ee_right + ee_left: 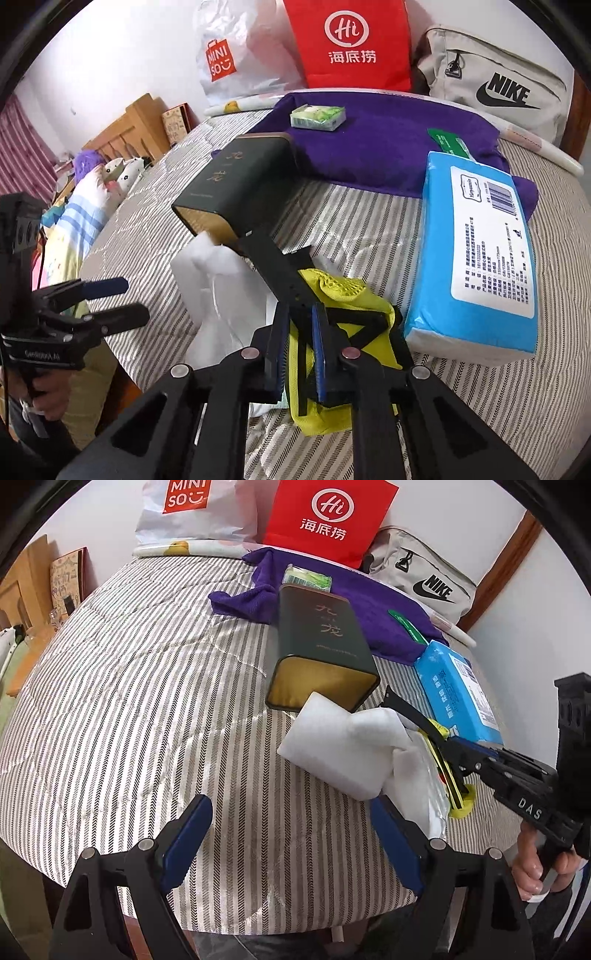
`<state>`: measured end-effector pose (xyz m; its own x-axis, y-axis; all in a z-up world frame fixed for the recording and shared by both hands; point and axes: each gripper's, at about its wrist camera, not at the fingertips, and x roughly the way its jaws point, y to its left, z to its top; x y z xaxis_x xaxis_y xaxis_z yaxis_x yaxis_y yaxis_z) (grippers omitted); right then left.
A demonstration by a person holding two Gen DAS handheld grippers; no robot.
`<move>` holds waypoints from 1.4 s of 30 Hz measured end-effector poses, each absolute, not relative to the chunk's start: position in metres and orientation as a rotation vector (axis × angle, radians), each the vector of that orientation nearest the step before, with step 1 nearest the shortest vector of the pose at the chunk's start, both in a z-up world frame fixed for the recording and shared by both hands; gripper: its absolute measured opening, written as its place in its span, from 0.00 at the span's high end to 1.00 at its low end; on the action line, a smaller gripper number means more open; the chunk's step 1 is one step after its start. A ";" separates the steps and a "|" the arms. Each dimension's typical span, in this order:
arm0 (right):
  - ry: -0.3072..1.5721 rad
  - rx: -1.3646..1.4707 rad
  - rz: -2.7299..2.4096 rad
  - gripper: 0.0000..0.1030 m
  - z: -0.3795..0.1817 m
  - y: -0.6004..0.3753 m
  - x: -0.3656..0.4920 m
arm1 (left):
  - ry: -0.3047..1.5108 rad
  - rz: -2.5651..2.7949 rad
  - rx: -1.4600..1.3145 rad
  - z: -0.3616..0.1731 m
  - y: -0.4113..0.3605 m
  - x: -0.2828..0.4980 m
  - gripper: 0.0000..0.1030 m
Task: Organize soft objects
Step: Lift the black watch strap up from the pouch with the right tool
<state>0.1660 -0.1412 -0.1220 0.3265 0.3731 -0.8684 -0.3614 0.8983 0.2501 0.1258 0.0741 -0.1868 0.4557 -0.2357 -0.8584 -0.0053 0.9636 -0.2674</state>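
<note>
The striped bed (147, 686) held everything. At its far end lay a purple towel (388, 147), and nearer sat a blue tissue pack (476, 258) and a dark tin (321, 646) on its side, open end facing the tools. Touching the tin's open end lay a white sponge (332, 746) on thin white plastic. Just beside the sponge was a yellow mesh thing (347, 291) with a black strap. The right tool (300, 350) was pressed together, pinching the yellow thing and its strap. The left tool (291, 834) was spread wide and held nothing, close to the sponge. The step in hand looked like picking up the yellow thing. Next, it would probably need lifting away without dragging the sponge.
</note>
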 end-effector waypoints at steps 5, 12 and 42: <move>1.118 -0.023 0.509 0.74 -0.116 -0.135 0.170 | 1.090 -0.142 -0.270 -0.186 0.078 0.127 0.16; 1.151 -0.093 0.521 0.67 -0.130 -0.127 0.178 | 1.102 -0.159 -0.266 -0.189 0.075 0.127 0.16; 1.206 -0.017 0.485 0.89 -0.131 -0.136 0.191 | 1.160 -0.157 -0.308 -0.200 0.078 0.135 0.16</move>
